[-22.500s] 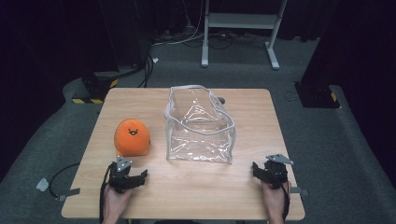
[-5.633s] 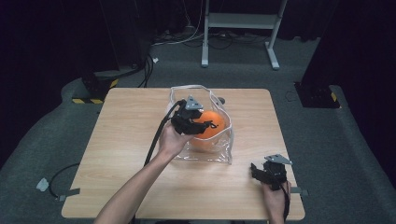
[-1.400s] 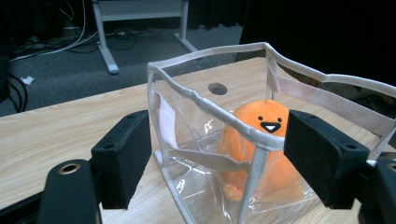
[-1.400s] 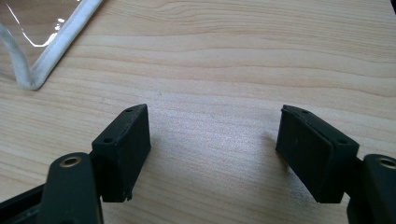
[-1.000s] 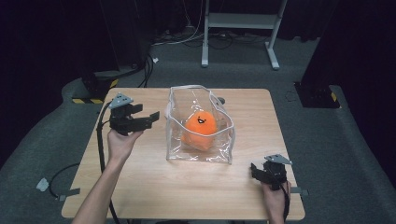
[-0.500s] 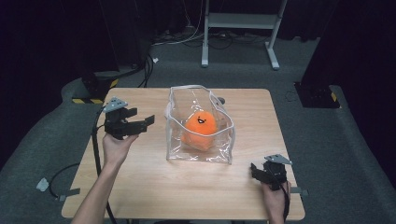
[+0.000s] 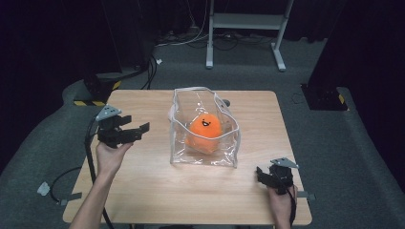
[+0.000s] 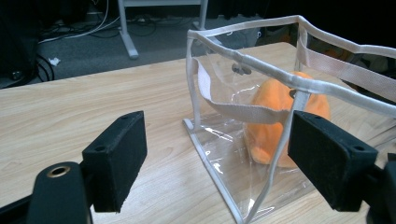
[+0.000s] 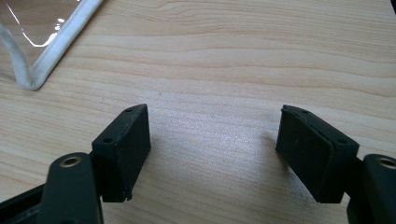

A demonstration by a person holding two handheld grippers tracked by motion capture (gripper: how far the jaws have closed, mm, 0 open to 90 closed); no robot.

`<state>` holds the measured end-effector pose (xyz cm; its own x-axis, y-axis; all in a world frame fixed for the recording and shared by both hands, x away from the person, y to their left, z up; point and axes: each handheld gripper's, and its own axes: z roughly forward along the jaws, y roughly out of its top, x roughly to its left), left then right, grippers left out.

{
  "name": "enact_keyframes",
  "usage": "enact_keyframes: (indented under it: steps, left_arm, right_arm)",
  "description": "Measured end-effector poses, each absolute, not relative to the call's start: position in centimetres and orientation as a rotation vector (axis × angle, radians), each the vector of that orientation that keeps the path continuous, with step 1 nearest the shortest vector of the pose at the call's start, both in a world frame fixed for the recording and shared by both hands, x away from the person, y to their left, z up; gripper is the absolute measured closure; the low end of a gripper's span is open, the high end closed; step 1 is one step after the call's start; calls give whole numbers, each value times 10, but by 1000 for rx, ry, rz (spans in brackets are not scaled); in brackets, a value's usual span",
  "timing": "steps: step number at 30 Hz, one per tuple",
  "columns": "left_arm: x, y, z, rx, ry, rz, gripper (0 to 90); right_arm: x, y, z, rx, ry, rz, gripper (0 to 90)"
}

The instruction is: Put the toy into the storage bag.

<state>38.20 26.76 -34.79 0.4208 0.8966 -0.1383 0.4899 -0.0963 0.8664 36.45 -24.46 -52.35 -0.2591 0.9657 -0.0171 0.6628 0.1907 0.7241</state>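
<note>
Round orange plush toy (image 7: 204, 130) inside clear vinyl bag (image 7: 224, 153)

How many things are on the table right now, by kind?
Clear bag: 1
Orange plush toy, inside the bag: 1
Tongs: 2, the left held open over the table's left side, the right open near its front right corner
Total: 4

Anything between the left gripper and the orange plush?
Yes. The orange plush sits inside the clear bag, so the bag's transparent side wall stands between it and the left gripper, which is open and beside the bag. Only the bag's open top gives free access.
</note>
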Motion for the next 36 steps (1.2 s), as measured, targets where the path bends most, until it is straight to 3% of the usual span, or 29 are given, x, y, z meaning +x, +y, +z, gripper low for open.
enact_keyframes:
  steps: [36]
  left_arm:
    - [361, 275, -365, 1759, 1215, 515, 184]
  right_arm:
    - [364, -244, -523, 1519, 1995, 840, 257]
